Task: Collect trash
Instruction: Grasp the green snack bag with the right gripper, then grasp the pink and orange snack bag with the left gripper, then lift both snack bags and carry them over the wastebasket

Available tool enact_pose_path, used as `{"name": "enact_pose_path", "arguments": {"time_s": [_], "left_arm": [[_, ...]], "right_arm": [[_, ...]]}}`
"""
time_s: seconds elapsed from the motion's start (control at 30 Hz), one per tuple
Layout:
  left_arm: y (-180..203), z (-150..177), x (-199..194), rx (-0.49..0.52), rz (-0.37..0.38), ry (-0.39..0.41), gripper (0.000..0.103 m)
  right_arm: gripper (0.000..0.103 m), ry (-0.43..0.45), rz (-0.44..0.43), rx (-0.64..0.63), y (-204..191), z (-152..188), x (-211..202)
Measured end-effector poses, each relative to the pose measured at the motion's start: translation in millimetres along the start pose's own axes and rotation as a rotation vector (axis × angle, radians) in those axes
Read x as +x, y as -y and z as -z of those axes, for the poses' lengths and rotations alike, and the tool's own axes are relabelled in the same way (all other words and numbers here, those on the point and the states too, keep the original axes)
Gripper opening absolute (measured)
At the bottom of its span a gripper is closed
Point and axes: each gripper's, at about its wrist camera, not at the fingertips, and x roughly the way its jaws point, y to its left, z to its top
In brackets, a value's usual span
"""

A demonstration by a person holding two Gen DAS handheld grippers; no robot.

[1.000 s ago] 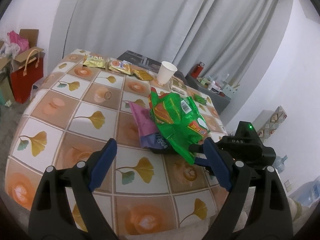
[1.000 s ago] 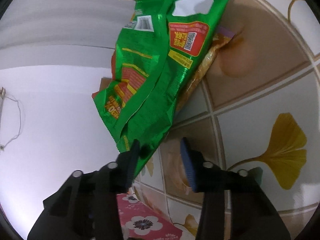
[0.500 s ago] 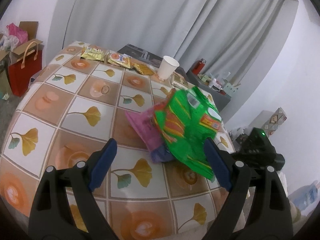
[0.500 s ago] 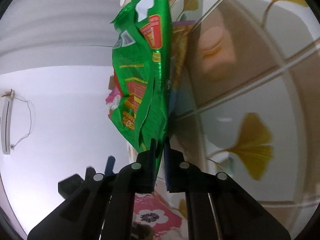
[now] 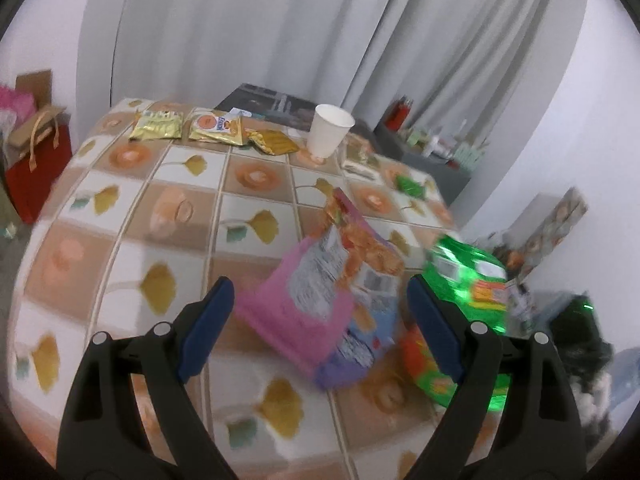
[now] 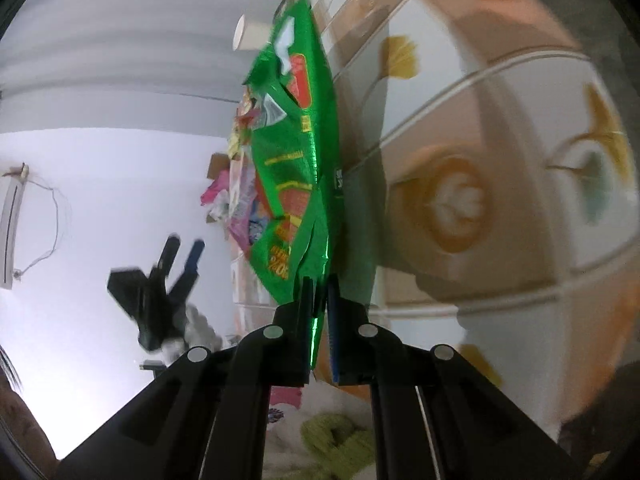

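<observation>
Tongs in your right hand (image 6: 320, 292) were clenched on the green bag (image 6: 296, 168), at centre frame. Your left tongs (image 5: 320, 316) stood released, the pink bag (image 5: 320, 300) on the table (image 5: 120, 240) between them, lower centre.

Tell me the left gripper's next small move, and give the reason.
Probably ease the open left gripper forward around the pink wrapper, then close. The right gripper already pinches the green bag, and the pink wrapper lies on the table, ungripped, between the left fingers.
</observation>
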Motion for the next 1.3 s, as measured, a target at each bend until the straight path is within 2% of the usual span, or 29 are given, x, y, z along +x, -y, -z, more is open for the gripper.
{"name": "enact_pose_path", "arguments": {"time_s": [0.13,0.2,0.23,0.33,0.4,0.47,0.57,0.7,0.77,0.83,1.0,1.3], "left_arm": [[5,-21,53,0.075,-0.011,-0.123,0.084],[8,-23,75,0.119,-0.058,-0.188,0.08],[10,-21,90,0.157,-0.085,-0.247,0.078],[13,-15,107,0.213,-0.105,-0.323,0.065],[13,-12,108,0.213,-0.109,-0.348,0.052],[13,-8,103,0.194,-0.098,-0.36,0.043],[19,2,93,0.193,-0.087,-0.361,0.039],[32,27,73,0.184,-0.075,-0.348,0.036],[37,37,66,0.191,-0.088,-0.332,0.035],[39,44,59,0.17,-0.082,-0.324,0.034],[42,51,52,0.143,-0.087,-0.311,0.034],[47,54,48,0.151,-0.103,-0.299,0.033]], "right_arm": [[0.007,0.038,0.008,0.014,4,2,-17],[0.007,0.046,0.02,0.012,9,7,-34],[0.007,0.048,0.026,0.01,9,7,-36],[0.008,0.051,0.036,0.002,9,11,-45],[0.008,0.052,0.05,-0.006,2,12,-34],[0.009,0.05,0.057,-0.01,-2,12,-27],[0.01,0.047,0.07,-0.012,-8,11,-9],[0.011,0.052,0.094,-0.024,-14,6,-7],[0.013,0.058,0.098,-0.017,-15,2,-7],[0.024,0.07,0.105,-0.012,-15,-1,-8],[0.036,0.082,0.111,0.006,-10,-12,-4],[0.036,0.113,0.094,0.037,-1,-32,9]]}}
